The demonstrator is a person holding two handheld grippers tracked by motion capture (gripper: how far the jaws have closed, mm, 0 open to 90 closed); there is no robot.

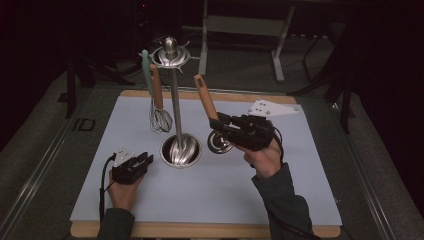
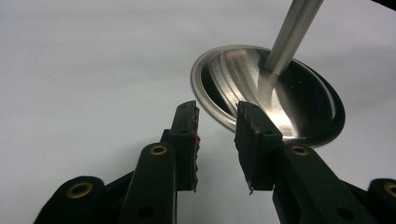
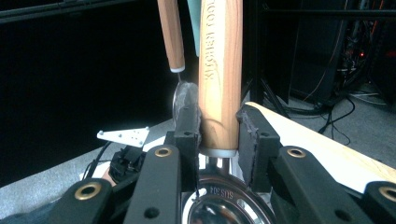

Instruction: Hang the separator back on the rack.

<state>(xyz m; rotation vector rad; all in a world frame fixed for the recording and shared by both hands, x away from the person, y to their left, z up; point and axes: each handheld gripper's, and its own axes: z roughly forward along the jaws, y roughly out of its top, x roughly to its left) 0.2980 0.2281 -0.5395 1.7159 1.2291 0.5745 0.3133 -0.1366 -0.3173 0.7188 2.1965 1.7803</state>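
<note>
High view: right gripper clamped on the lower wooden handle of a ladle, steel bowl hanging just below the jaws, handle tip slanting up toward the hook ring of the utensil stand. Likely next: hang it there. Best done by lifting until the handle's end clears the ring, keeping the grip firm, then lowering onto a free hook, clear of the whisk. Left gripper low beside the stand's base, jaws apart, holding nothing. Counted: one stand, one ladle, one whisk, one pale green utensil already hanging.

Left gripper view: jaws moderately open and empty over the table, stand's dished base just beyond the tips.

Right gripper view: wooden handle upright between the jaws, pads pressed on both sides; steel bowl directly beneath.
</note>
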